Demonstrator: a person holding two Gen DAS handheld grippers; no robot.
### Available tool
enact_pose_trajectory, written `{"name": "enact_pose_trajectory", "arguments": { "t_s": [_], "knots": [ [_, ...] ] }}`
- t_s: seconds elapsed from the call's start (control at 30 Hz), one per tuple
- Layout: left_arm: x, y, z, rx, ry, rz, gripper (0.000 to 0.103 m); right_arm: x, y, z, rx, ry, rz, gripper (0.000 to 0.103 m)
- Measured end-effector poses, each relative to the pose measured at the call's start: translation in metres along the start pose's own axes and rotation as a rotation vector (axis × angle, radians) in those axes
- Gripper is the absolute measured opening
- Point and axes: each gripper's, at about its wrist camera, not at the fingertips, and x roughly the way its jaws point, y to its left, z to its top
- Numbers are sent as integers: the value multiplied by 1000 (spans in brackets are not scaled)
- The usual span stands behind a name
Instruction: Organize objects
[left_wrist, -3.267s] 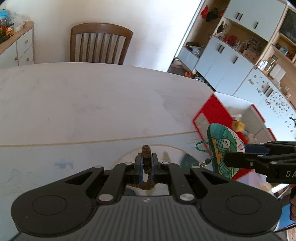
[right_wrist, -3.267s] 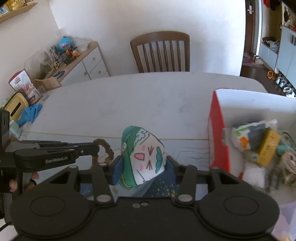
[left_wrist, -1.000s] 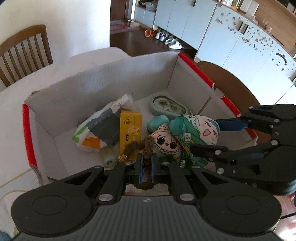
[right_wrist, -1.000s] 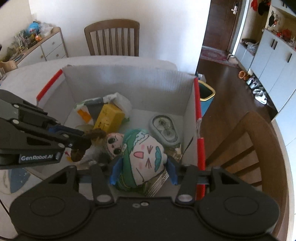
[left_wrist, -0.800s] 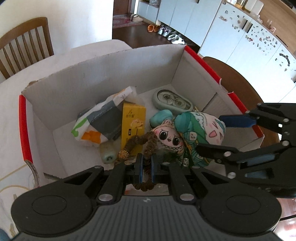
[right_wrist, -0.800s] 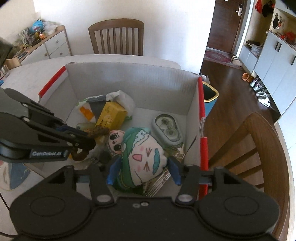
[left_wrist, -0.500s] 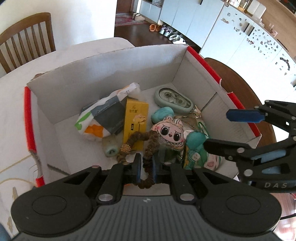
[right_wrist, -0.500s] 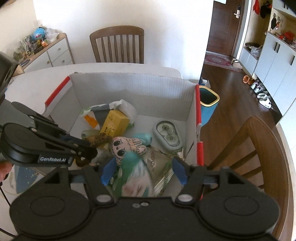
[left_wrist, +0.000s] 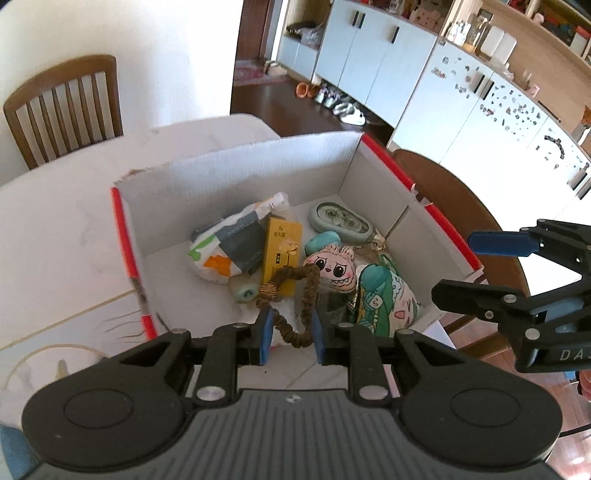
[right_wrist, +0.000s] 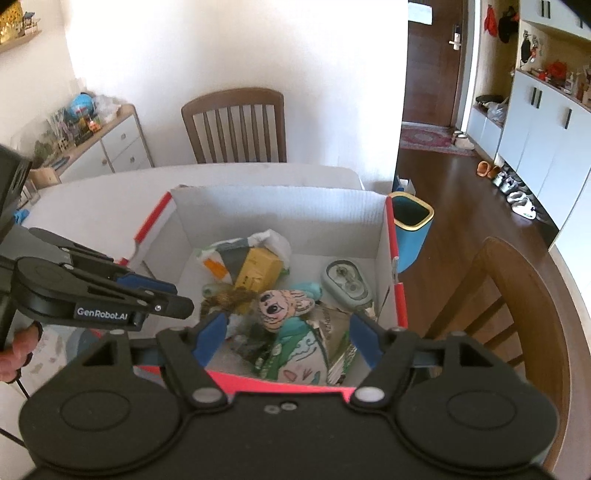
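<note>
A white cardboard box (left_wrist: 240, 173) with red edges stands on the table, also in the right wrist view (right_wrist: 277, 210). My left gripper (left_wrist: 291, 332) hovers over its near corner. Its jaws are opening, and the brown bead bracelet (left_wrist: 308, 291) hangs loose between the pads, draped onto the items below. My right gripper (right_wrist: 286, 332) is open and still widening above the green plush pouch (right_wrist: 299, 354), which lies in the box (left_wrist: 384, 299) free of the pads. Each gripper shows in the other's view: the right (left_wrist: 458, 267), the left (right_wrist: 173, 295).
Inside the box lie a yellow carton (left_wrist: 280, 251), a pink bunny-face plush (left_wrist: 332, 266), a green oval case (left_wrist: 338, 221) and a white, grey and orange pouch (left_wrist: 225, 247). A teal bin (right_wrist: 412, 229) stands on the floor beyond. Wooden chairs (right_wrist: 236, 125) flank the table.
Both grippers swung over the box. The right one let go of the green pouch, which dropped in. The left jaws parted around the bracelet. Both grippers have risen.
</note>
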Motion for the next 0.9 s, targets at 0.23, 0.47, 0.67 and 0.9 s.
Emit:
{"name": "enact_pose_trajectory", "arguments": {
  "t_s": [0.23,0.47,0.67,0.9],
  "knots": [
    [-43,2,-7,20,-100,1,21,-25,21,-5,52,-72,10,81],
    [-74,10,-19,23,-163,-4,22,-47,39,-12,95,-125,16,86],
    [-89,20,-32,19,-194,7,33,-58,60,-17,99,-162,10,91],
    [-106,25,-47,59,-243,17,69,-65,81,-26,120,-204,-4,96]
  ]
}}
